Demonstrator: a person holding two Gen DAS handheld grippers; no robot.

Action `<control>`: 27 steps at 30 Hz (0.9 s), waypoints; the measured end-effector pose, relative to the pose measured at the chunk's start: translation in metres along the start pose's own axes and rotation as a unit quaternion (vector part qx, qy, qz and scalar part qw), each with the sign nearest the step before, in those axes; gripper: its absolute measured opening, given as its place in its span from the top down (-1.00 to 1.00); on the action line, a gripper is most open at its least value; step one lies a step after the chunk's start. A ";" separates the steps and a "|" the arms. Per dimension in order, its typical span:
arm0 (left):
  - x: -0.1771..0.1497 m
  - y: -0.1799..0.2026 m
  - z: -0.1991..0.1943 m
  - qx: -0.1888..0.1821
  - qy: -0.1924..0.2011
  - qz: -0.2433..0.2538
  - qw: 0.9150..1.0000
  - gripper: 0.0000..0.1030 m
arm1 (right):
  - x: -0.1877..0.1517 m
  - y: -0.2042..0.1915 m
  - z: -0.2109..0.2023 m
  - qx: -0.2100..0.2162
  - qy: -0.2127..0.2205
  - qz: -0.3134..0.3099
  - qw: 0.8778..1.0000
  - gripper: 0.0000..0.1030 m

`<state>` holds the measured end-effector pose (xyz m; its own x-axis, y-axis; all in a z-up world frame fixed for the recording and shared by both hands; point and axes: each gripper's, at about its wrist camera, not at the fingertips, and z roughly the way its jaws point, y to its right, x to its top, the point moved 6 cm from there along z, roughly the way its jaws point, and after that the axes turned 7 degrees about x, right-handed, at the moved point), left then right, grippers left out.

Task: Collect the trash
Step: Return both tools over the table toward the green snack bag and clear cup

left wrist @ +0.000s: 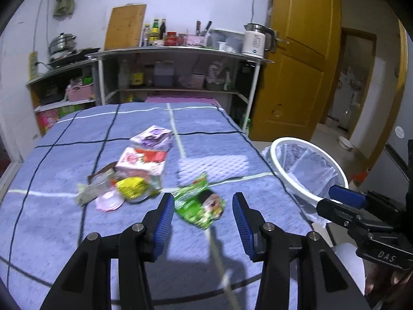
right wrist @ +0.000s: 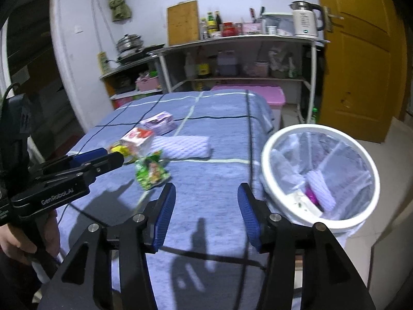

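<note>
Left claw [left wrist: 202,218]: jaws apart, nothing gripped, hanging over the green wrapper [left wrist: 198,205].
Right claw [right wrist: 206,215]: jaws apart and empty, beside the bin.
Trash pile [left wrist: 134,170]: cartons and wrappers on the blue checked bench [left wrist: 51,219].
Bin [right wrist: 320,175]: white-rimmed, bag-lined, at the bench's right edge, with trash inside.

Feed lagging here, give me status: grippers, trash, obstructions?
Left hand-held gripper open, empty. Right hand-held gripper open, empty. Crumpled green snack wrapper on blue checked cloth, ahead of left jaws. White-rimmed bin beside table; path clear.
</note>
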<state>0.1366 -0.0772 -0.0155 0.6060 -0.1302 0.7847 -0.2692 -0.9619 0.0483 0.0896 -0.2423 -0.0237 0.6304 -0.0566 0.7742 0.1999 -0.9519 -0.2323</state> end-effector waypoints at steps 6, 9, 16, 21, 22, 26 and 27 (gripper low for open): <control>-0.013 -0.024 -0.012 0.018 0.002 -0.017 1.000 0.09 | -0.004 -0.016 0.005 0.016 -0.009 -0.011 1.000 0.00; -0.017 -0.037 -0.015 0.027 0.001 -0.026 0.999 0.09 | -0.006 -0.022 0.009 0.022 -0.015 -0.014 1.000 0.00; -0.023 -0.056 -0.014 0.040 -0.005 -0.039 0.998 0.09 | -0.007 -0.033 0.027 0.036 -0.036 -0.022 0.998 0.00; -0.023 -0.071 -0.009 0.047 -0.007 -0.046 0.998 0.09 | -0.005 -0.042 0.045 0.046 -0.049 -0.036 0.997 0.00; -0.023 -0.073 -0.008 0.048 -0.008 -0.048 0.998 0.09 | -0.004 -0.044 0.048 0.048 -0.050 -0.037 0.997 0.00; -0.021 -0.088 -0.002 0.056 -0.012 -0.058 0.997 0.09 | 0.001 -0.050 0.066 0.056 -0.061 -0.044 0.996 0.00; -0.021 -0.092 0.000 0.057 -0.014 -0.060 0.997 0.09 | 0.002 -0.051 0.071 0.057 -0.064 -0.046 0.995 0.00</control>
<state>0.1485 0.0136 -0.0359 0.6491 -0.0184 0.7605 -0.1087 -0.9917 0.0688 0.1337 -0.1722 -0.0517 0.6949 0.0758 0.7151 0.3413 -0.9101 -0.2351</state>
